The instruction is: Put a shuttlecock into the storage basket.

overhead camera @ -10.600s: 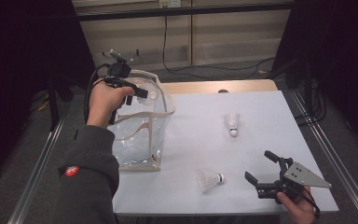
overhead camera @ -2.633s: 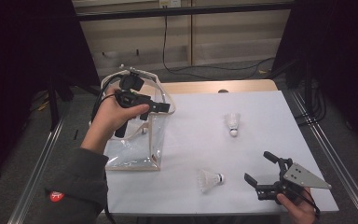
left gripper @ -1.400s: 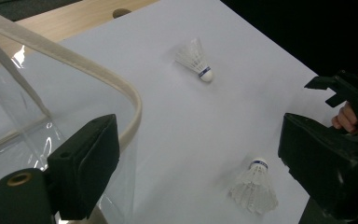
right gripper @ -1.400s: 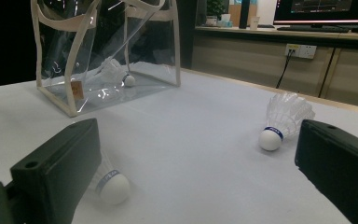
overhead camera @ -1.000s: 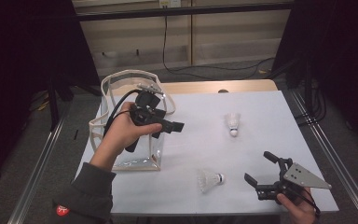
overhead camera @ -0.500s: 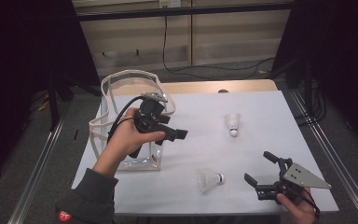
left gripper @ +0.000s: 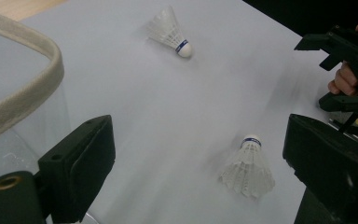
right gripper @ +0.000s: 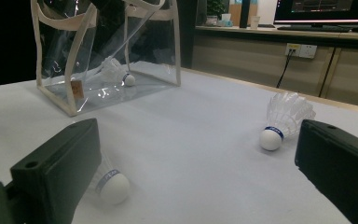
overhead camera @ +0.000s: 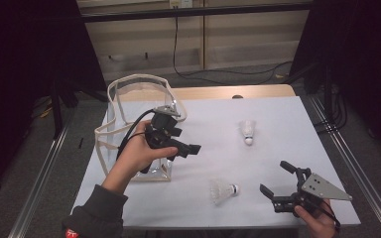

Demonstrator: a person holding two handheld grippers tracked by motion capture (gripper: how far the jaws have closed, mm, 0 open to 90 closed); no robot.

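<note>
One shuttlecock lay bagged in the clear bag; two shuttlecocks waited ahead of my left gripper, both grippers gaping empty.

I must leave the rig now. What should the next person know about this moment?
Left claw: open, empty, beside the clear bag, facing the table.
Right claw: open, empty, low at the near right corner.
Done: one shuttlecock lies inside the bag.
Left: two remain on the white table, the near shuttlecock close to the right claw and the far shuttlecock. Probably these go in the bag next.
</note>
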